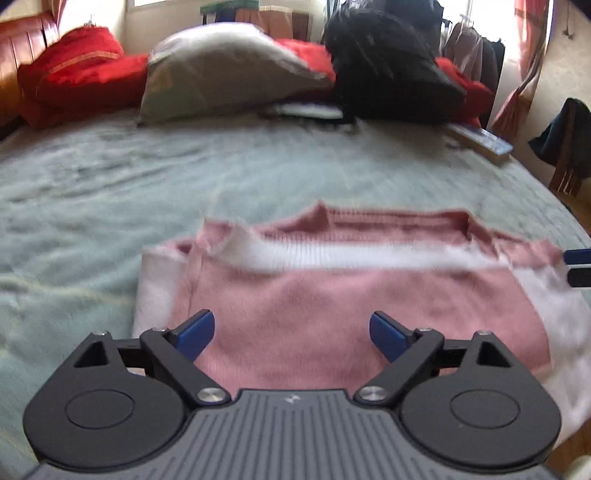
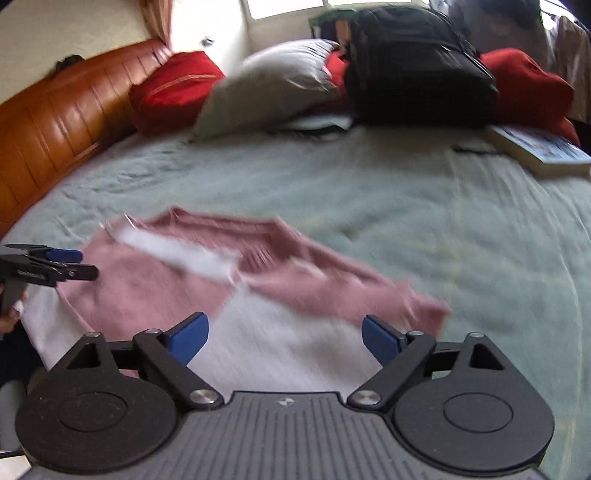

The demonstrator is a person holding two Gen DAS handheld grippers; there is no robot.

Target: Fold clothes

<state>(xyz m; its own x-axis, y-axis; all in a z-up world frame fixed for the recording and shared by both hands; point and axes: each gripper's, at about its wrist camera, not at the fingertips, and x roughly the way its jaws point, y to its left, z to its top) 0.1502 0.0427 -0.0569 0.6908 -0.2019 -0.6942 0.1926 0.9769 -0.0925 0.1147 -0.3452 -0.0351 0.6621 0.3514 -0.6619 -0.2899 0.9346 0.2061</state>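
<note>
Left gripper point(image 1: 291, 334) and right gripper point(image 2: 284, 332) both gape empty over the pink-and-white sweater point(image 1: 332, 306), sleeves seemingly tucked in, final halving toward twelve o'clock undone.

Daylight from blown-out windows point(image 2: 280, 7) at the back, room fairly bright. Both views motion-blurred; pink-and-white sweater point(image 1: 332, 295) smeared, bed cover point(image 1: 110, 177) soft. Heavy fisheye bending at edges, dark corners. Soft shadows.
</note>
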